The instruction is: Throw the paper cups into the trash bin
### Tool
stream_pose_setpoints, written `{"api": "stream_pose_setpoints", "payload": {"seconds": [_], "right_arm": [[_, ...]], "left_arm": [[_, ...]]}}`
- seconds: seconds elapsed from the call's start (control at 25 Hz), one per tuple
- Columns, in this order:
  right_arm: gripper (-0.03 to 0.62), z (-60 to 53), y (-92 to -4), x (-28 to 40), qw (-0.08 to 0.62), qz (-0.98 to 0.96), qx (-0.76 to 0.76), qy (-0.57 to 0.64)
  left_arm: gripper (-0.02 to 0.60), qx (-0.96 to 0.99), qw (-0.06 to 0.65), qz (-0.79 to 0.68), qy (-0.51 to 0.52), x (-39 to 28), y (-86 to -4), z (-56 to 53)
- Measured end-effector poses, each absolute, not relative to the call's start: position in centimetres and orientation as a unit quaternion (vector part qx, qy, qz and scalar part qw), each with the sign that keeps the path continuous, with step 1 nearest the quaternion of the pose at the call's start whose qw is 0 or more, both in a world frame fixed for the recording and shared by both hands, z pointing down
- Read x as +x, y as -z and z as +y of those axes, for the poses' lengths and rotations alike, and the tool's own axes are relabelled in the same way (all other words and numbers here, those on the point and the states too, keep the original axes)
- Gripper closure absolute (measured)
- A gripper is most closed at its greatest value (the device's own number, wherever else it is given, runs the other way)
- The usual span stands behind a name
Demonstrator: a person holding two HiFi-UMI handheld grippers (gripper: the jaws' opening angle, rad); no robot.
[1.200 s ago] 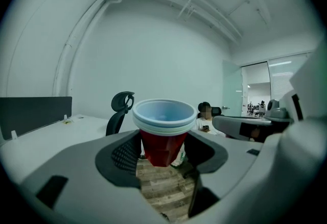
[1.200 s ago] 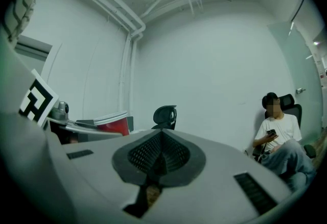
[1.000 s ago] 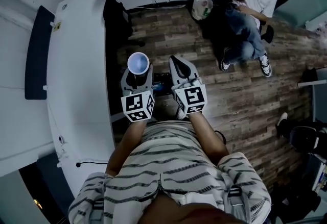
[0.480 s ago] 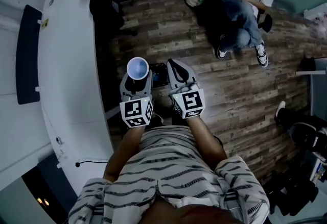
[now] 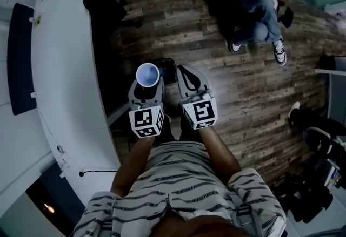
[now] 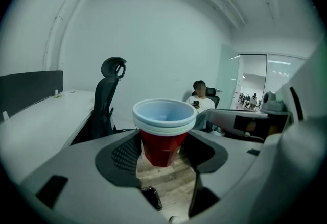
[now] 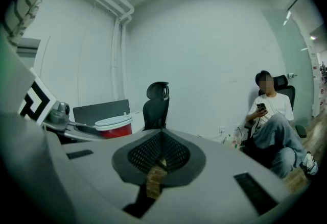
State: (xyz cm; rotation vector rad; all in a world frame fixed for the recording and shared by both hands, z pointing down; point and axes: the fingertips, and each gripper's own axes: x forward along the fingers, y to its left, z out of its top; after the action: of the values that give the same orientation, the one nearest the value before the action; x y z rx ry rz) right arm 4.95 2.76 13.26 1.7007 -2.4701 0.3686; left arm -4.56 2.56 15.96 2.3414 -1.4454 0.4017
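Some stacked cups point(image 6: 163, 125) held in left tongs point(image 6: 162, 150), none binned yet; right tongs point(image 7: 160, 155) pinched together, empty; dark thing point(image 5: 165, 70), maybe bin, on floor point(image 5: 243, 87) at 12 o'clock

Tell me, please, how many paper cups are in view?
2, going by the rims: the cups sit one nested in the other, upright between the jaws of the left gripper. More may be hidden inside the stack.

- We see an office: a long white table point(image 5: 59, 68) with a dark divider panel point(image 5: 16, 58).
- A black office chair point(image 6: 106, 100) stands beside it on wood-plank floor point(image 5: 178, 31).
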Motion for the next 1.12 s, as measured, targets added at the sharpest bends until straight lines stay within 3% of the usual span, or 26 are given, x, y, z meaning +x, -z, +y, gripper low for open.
{"api": "stream_pose_setpoints", "payload": {"seconds": [1.12], "right_arm": [[0.585,3.4,-23.9,6.1,0.097,-0.797,0.565,-0.189]], "left_arm": [[0.298,0.793,0.246,-0.526,-0.186,-4.4,-27.5,2.8]]}}
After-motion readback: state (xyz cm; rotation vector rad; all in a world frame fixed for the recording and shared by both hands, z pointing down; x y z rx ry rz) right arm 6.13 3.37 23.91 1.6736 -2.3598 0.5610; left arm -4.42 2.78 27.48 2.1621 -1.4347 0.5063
